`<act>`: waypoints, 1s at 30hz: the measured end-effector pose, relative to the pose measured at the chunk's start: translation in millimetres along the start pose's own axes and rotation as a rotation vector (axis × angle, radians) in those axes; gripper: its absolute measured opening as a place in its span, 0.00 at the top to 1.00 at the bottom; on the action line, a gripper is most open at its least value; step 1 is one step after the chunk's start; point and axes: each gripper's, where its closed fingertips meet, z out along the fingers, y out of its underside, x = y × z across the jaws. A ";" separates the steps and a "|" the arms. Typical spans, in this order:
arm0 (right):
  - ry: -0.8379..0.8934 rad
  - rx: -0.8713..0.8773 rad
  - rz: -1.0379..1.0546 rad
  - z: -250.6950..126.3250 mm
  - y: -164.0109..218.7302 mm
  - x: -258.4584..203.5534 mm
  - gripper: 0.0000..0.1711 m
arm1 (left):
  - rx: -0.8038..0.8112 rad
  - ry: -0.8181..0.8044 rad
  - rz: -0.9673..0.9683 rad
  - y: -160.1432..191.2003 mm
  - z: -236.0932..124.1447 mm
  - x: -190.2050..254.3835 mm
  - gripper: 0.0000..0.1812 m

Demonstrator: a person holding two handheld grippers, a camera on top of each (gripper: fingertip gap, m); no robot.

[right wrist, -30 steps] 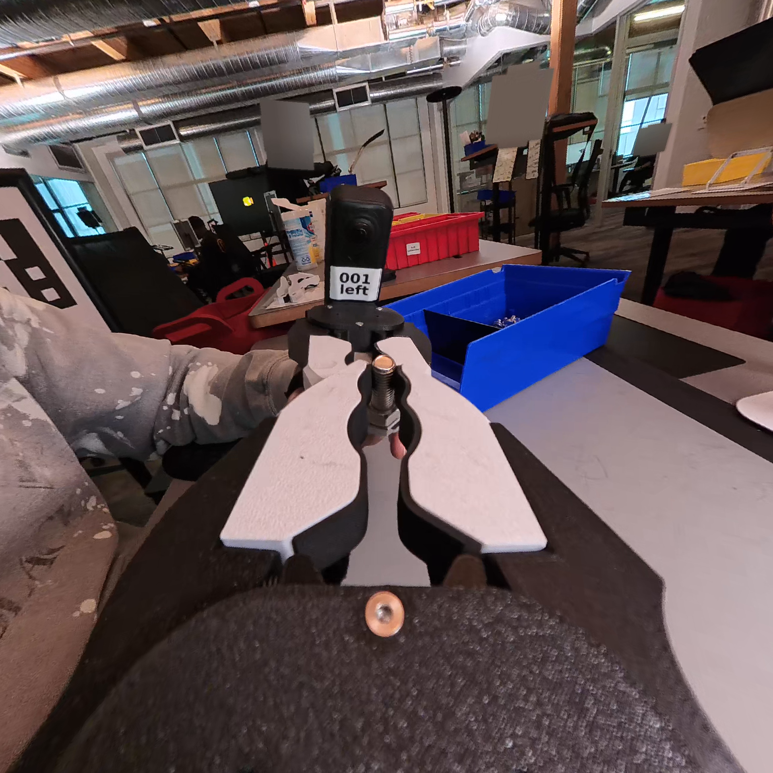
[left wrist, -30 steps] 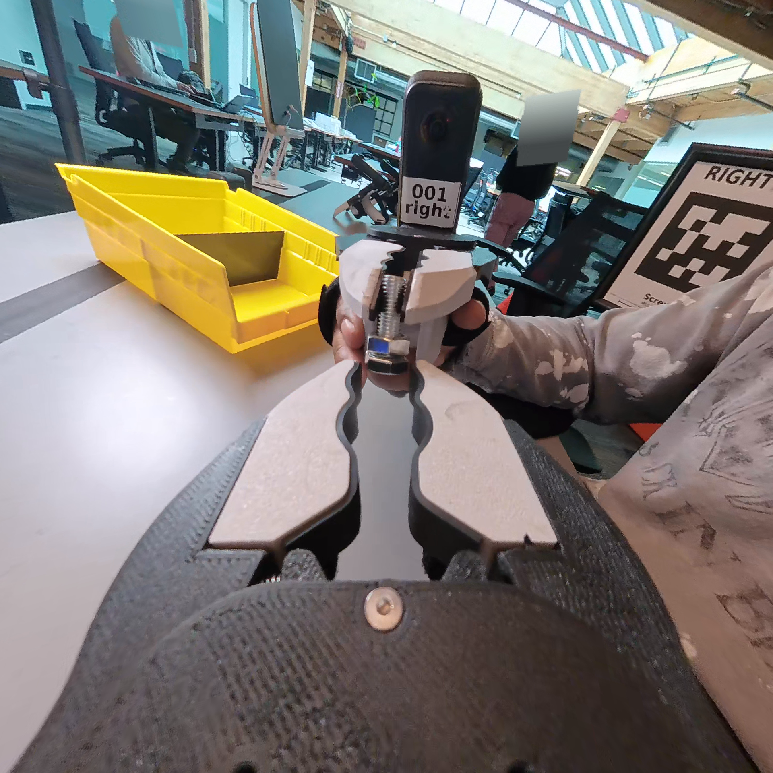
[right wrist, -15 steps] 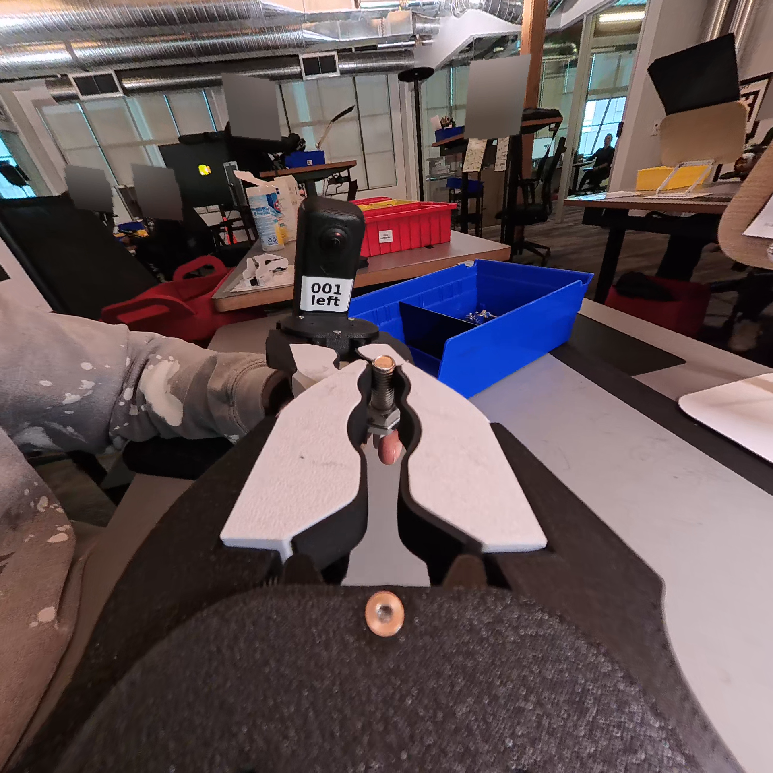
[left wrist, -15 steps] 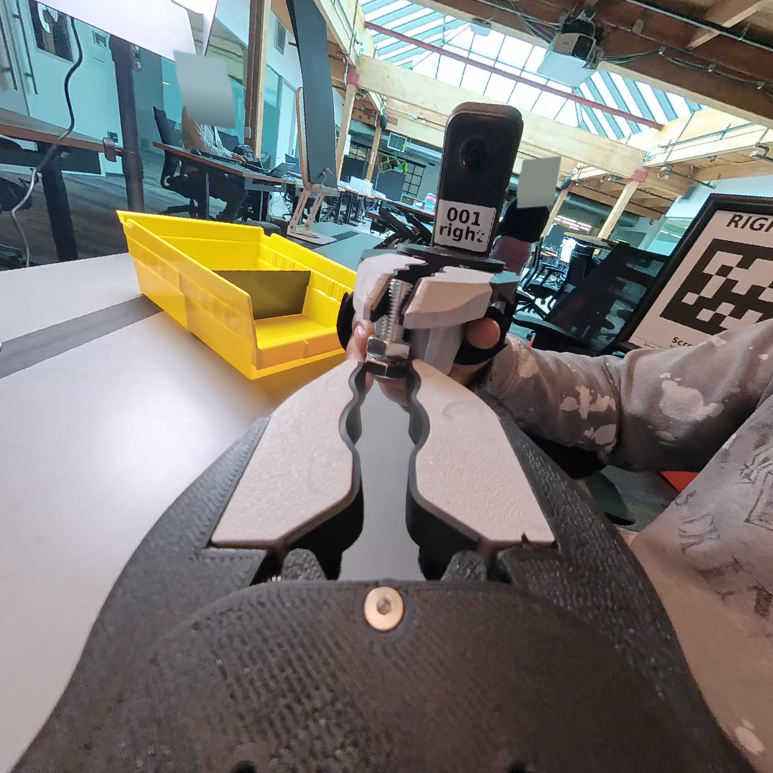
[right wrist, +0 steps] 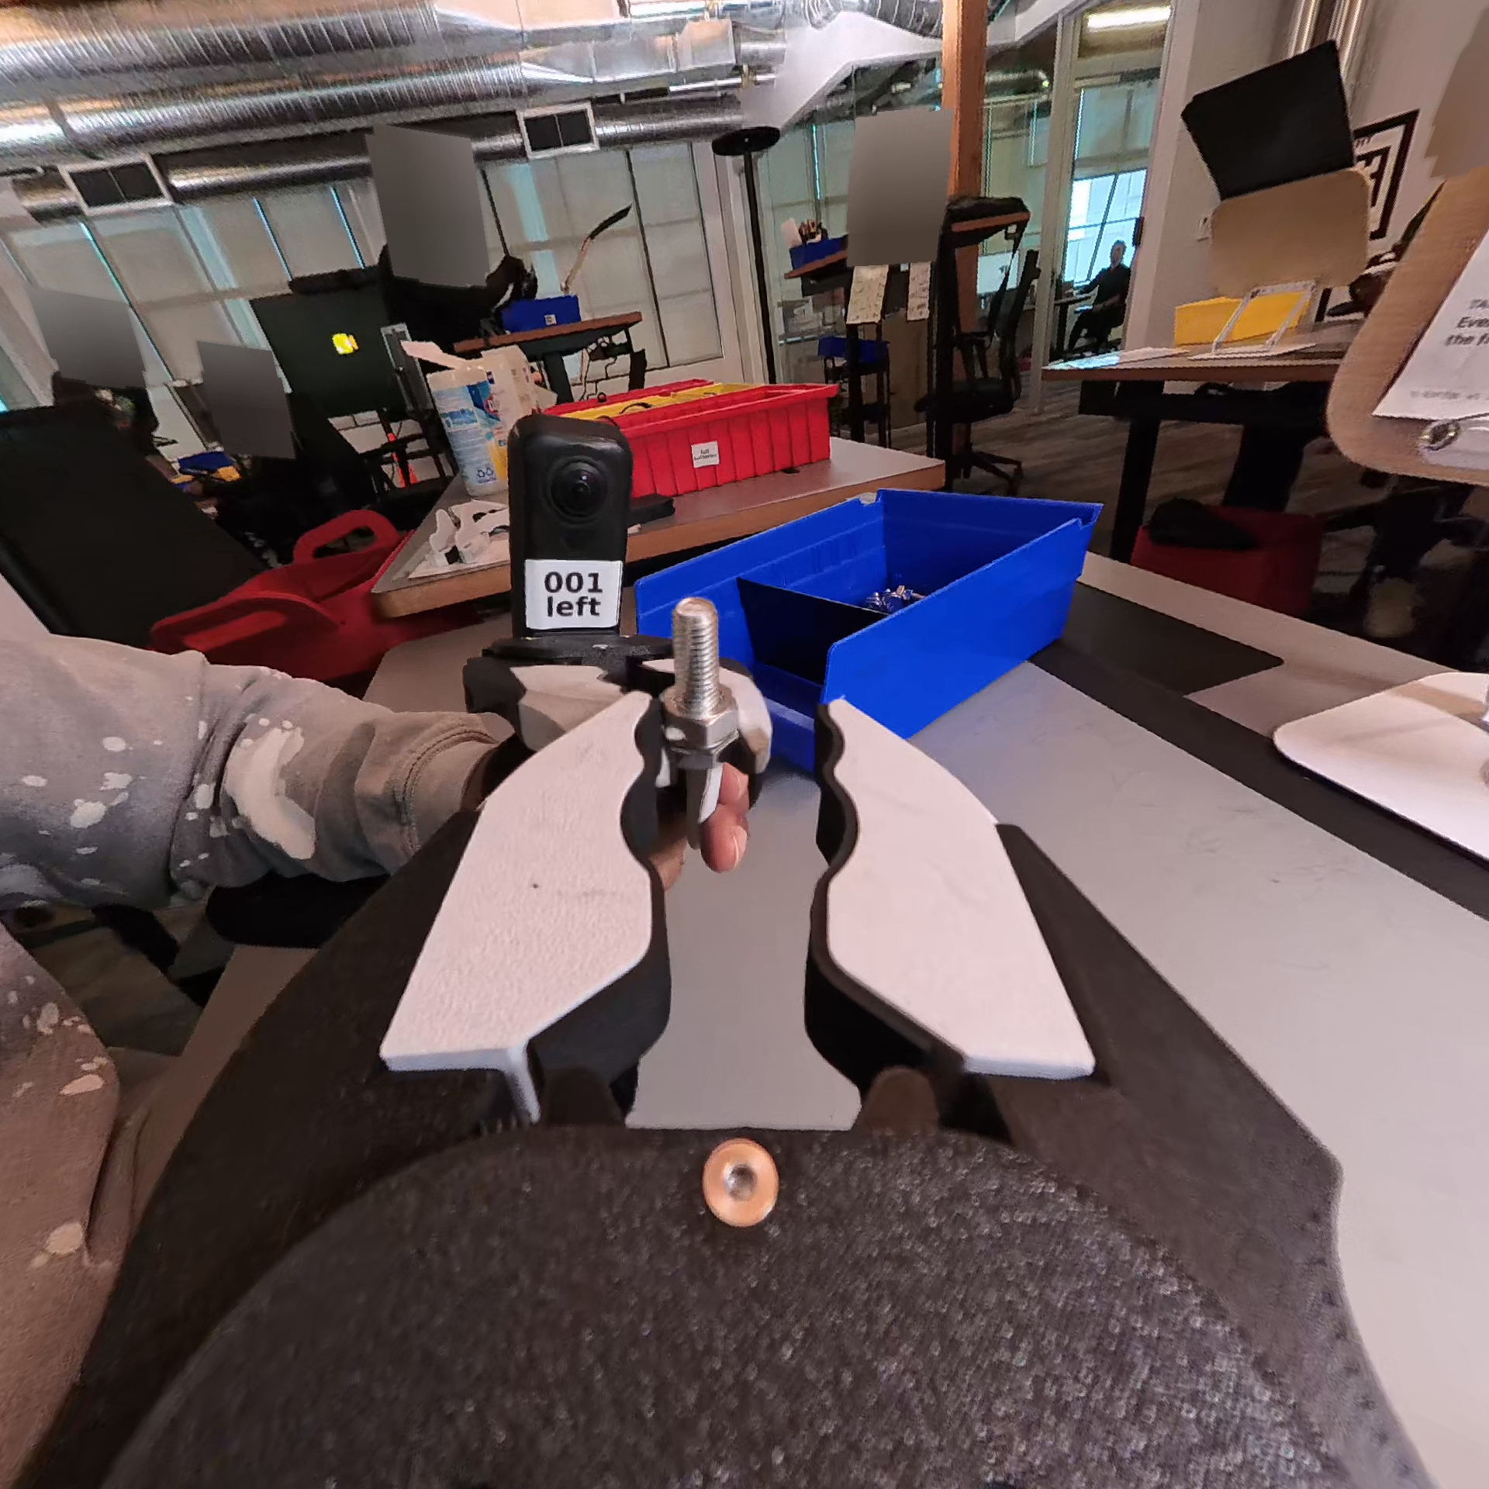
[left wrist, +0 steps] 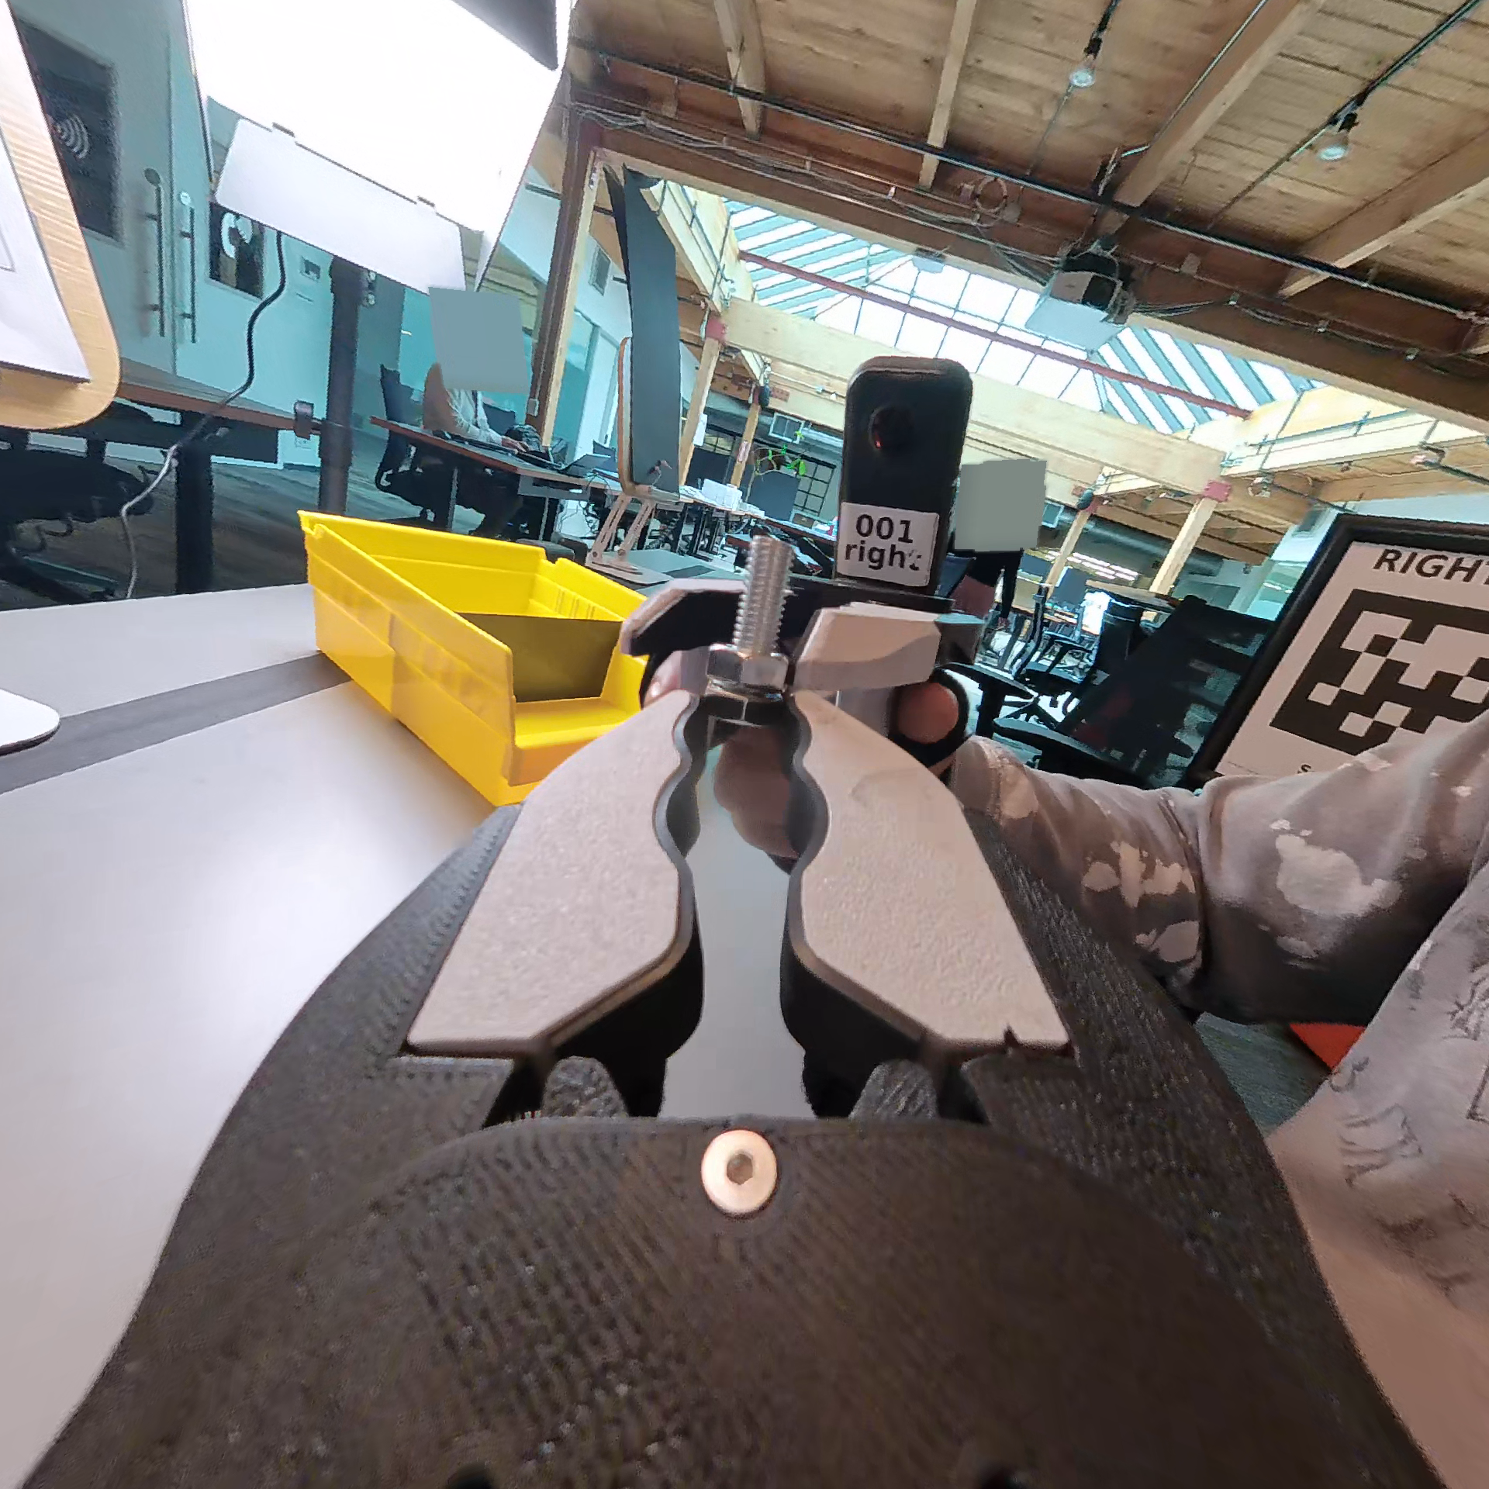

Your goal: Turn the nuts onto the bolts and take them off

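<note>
Standing upright between the 2 tools, the bolt (left wrist: 753, 592) is pinched at its lower end by the left gripper (left wrist: 741, 717), whose tongs are pressed together on it. The nut (left wrist: 745, 669) is seated on the thread just above those tips, and the bare thread is seen rising above it. The tongs of the right gripper (right wrist: 737, 717) are spread, 1 on either side of the nut, and a clear gap is seen on the side towards the blue bin (right wrist: 926, 636).

Only in the left wrist view are a yellow bin (left wrist: 451, 644) on the grey table (left wrist: 161, 846) and a framed board (left wrist: 1386, 669) with a black-and-white square code shown. Only in the right wrist view are the blue bin, with small metal parts (right wrist: 890, 598) in its far compartment, and a red tray (right wrist: 725, 443) on a further desk shown.

A white sticker (left wrist: 886, 548) with printed characters is carried on the camera above the right gripper, and a second sticker (right wrist: 572, 595) on the camera above the left one. A heading is printed on the framed board, cut off at the picture's edge.
</note>
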 end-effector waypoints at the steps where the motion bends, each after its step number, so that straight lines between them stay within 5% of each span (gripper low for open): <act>1: -0.005 -0.007 -0.008 -0.6 -0.1 0.6 0.78 | -0.001 0.004 -0.005 0.1 0.0 0.7 0.90; 3: 0.012 -0.020 -0.034 -5.9 -2.4 6.2 0.82 | 0.035 0.017 -0.022 -5.5 -3.5 -1.1 0.90; 4: 0.109 0.006 -0.046 -12.5 -7.0 21.6 0.94 | 0.059 0.049 -0.039 -10.8 -5.9 2.1 0.90; 15: -0.017 0.016 0.005 -3.6 -9.2 -7.6 0.80 | 0.055 0.039 0.020 -9.9 -2.5 9.1 0.90; 17: 0.055 0.024 0.001 -12.2 -11.8 9.1 0.94 | 0.091 0.095 0.015 -18.1 -6.2 16.9 0.90; 27: 0.012 -0.003 -0.043 -1.6 -10.4 -12.4 0.79 | 0.053 0.047 0.032 -9.8 -1.8 12.7 0.90; 30: 0.084 0.030 -0.001 -13.9 -15.5 10.2 0.90 | 0.099 0.088 0.002 -19.6 -7.2 15.0 0.90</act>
